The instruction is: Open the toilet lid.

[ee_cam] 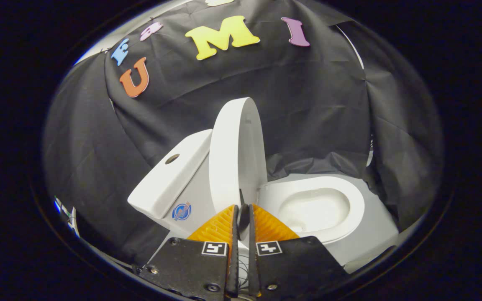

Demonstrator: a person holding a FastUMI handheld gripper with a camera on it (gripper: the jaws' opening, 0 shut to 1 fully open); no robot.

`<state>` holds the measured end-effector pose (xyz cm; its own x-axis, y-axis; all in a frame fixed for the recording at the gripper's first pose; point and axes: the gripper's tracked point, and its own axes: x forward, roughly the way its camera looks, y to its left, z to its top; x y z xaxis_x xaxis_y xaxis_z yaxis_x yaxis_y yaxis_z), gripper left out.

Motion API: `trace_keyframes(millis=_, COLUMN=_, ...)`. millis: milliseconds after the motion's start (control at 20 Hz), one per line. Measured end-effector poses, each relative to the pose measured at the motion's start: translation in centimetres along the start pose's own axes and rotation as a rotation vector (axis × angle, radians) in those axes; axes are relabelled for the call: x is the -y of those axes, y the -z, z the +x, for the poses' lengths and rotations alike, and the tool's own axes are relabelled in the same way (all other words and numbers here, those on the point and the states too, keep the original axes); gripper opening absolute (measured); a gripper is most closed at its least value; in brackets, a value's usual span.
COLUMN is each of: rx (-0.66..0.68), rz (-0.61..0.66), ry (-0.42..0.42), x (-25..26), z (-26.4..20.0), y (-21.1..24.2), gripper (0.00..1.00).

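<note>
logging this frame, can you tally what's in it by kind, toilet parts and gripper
toilet lid, raised upright: 1
toilet tank with a flush button on top: 1
toilet bowl with seat, uncovered: 1
gripper, fingers close together just ahead of the lid's lower edge: 1
total: 4

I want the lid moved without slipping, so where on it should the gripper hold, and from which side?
Hold the lid by its thin rim at the free end, coming edge-on from the bowl side. It stands raised near the tank, so only its edge fits between fingers. The gripper, just ahead of it, is nearly closed and would likely need opening first.
</note>
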<state>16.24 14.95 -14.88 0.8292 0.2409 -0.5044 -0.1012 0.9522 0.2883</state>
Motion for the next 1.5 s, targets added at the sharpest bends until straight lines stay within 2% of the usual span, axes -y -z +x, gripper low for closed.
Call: trace_keyframes(millis=1500, rx=-0.007, rz=-0.289, ry=-0.006, x=0.77, z=0.42, y=0.44, gripper=0.13)
